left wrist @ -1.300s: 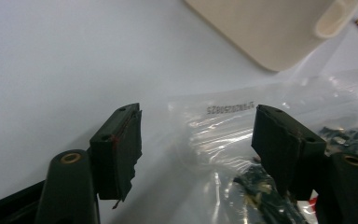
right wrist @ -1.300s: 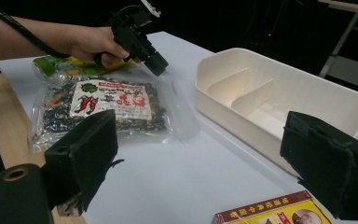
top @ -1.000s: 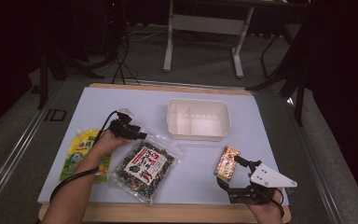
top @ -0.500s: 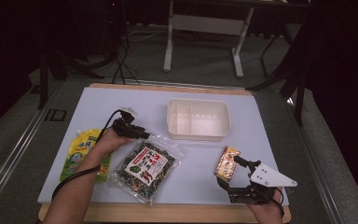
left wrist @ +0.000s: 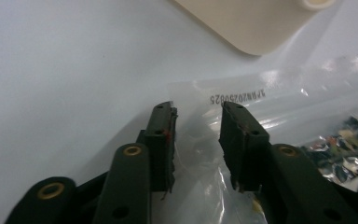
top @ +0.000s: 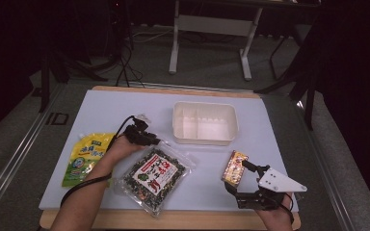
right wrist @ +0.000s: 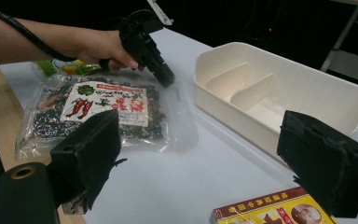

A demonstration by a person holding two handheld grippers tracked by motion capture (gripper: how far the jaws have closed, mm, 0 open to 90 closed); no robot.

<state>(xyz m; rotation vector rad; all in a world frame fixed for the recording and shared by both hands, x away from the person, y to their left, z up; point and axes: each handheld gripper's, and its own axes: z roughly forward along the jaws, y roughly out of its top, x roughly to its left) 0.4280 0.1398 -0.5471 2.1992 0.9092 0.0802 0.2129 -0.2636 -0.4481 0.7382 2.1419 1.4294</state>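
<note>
Glossy clear plastic bag (top: 155,174), smooth matt cream plastic tray (top: 204,140), shiny printed box (top: 234,167), matt table (top: 125,103).

Left gripper view: white tray (left wrist: 256,23) cut by top edge, one corner visible. Clear bag (left wrist: 307,121) runs off right and bottom edges; printed code on its seal reads upside down, digits blurred. Whether the pads (left wrist: 161,135) press the film: cannot tell.

Right gripper view: yellow box (right wrist: 279,210) cut by bottom edge. Green-yellow pouch (right wrist: 63,66) mostly hidden behind the hand.

High view: label text on all packages too small to read.
</note>
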